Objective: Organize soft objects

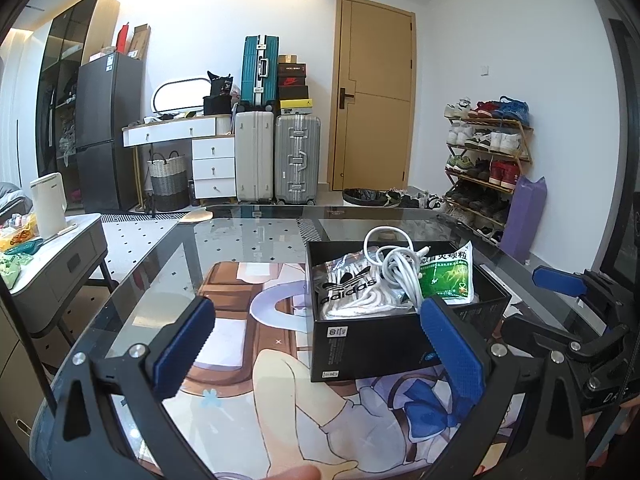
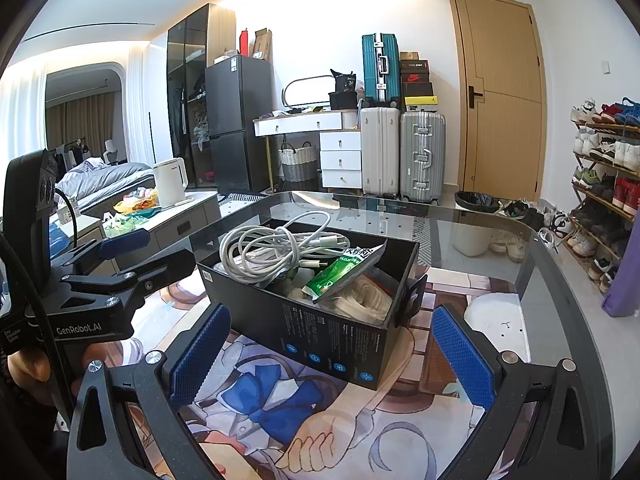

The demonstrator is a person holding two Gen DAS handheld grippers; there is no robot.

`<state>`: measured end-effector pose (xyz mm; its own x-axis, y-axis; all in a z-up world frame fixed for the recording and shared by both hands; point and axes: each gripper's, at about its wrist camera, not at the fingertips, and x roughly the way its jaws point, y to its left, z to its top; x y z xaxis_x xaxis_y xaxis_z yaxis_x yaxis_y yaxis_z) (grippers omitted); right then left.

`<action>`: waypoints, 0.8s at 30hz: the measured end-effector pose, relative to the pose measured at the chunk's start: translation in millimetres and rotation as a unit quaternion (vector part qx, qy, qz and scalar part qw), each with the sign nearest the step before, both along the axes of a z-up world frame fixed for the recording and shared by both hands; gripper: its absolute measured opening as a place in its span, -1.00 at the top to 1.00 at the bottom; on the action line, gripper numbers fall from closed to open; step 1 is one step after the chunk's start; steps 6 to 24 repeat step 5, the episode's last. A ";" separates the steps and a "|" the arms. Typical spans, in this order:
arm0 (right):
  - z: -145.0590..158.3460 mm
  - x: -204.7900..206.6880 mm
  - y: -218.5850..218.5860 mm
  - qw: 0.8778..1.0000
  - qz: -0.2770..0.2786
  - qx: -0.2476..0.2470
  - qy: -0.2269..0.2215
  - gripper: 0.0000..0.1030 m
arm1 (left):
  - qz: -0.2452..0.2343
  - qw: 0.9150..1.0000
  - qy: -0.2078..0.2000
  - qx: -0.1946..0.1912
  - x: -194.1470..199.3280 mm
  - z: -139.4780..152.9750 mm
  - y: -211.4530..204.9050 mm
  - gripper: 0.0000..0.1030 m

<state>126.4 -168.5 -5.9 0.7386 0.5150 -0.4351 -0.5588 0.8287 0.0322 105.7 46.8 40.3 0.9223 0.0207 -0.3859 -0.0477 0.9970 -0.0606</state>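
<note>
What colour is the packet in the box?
Green and white packet, clearest in the left wrist view.

Bright ceiling glare, sharp focus, strong fisheye bending at edges.

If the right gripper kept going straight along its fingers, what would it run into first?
Most likely the near long wall of the open black cardboard box, centred ahead of the open right gripper; exact depth is uncertain.

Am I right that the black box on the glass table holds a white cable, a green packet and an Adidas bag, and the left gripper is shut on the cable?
Not quite. The left gripper is open and holds nothing, as the left wrist view shows. The white cable, green packet and Adidas bag do lie in the black box on the glass table.
</note>
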 end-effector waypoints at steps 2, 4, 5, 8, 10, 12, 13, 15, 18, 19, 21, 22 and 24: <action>0.0 -0.1 0.0 1.000 0.001 0.000 0.000 -0.99 | -0.002 1.000 0.001 -0.001 -0.2 -0.1 -0.3 -1.00; -0.2 -0.1 0.1 1.000 0.000 0.000 0.000 -0.99 | -0.002 1.000 -0.002 -0.002 -1.6 0.0 -0.4 -1.00; -0.3 0.0 0.0 1.000 0.000 0.000 0.000 -0.99 | -0.003 1.000 -0.003 -0.002 -2.4 0.4 -0.7 -1.00; -0.3 0.0 0.0 1.000 0.000 0.000 0.000 -0.99 | -0.003 1.000 -0.003 -0.002 -2.4 0.4 -0.7 -1.00; -0.3 0.0 0.0 1.000 0.000 0.000 0.000 -0.99 | -0.003 1.000 -0.003 -0.002 -2.4 0.4 -0.7 -1.00; -0.3 0.0 0.0 1.000 0.000 0.000 0.000 -0.99 | -0.003 1.000 -0.003 -0.002 -2.4 0.4 -0.7 -1.00; -0.3 0.0 0.0 1.000 0.000 0.000 0.000 -0.99 | -0.003 1.000 -0.003 -0.002 -2.4 0.4 -0.7 -1.00; -0.3 0.0 0.0 1.000 0.000 0.000 0.000 -0.99 | -0.003 1.000 -0.003 -0.002 -2.4 0.4 -0.7 -1.00; -0.3 0.0 0.0 1.000 0.000 0.000 0.000 -0.99 | -0.003 1.000 -0.003 -0.002 -2.4 0.4 -0.7 -1.00; -0.3 0.0 0.0 1.000 0.000 0.000 0.000 -0.99 | -0.003 1.000 -0.003 -0.002 -2.4 0.4 -0.7 -1.00; -0.3 0.0 0.0 1.000 0.000 0.000 0.000 -0.99 | -0.003 1.000 -0.003 -0.002 -2.4 0.4 -0.7 -1.00; -0.3 0.0 0.0 1.000 0.000 0.000 0.000 -0.99 | -0.003 1.000 -0.003 -0.002 -2.4 0.4 -0.7 -1.00; -0.3 0.0 0.0 1.000 0.000 0.000 0.000 -0.99 | -0.003 1.000 -0.003 -0.002 -2.4 0.4 -0.7 -1.00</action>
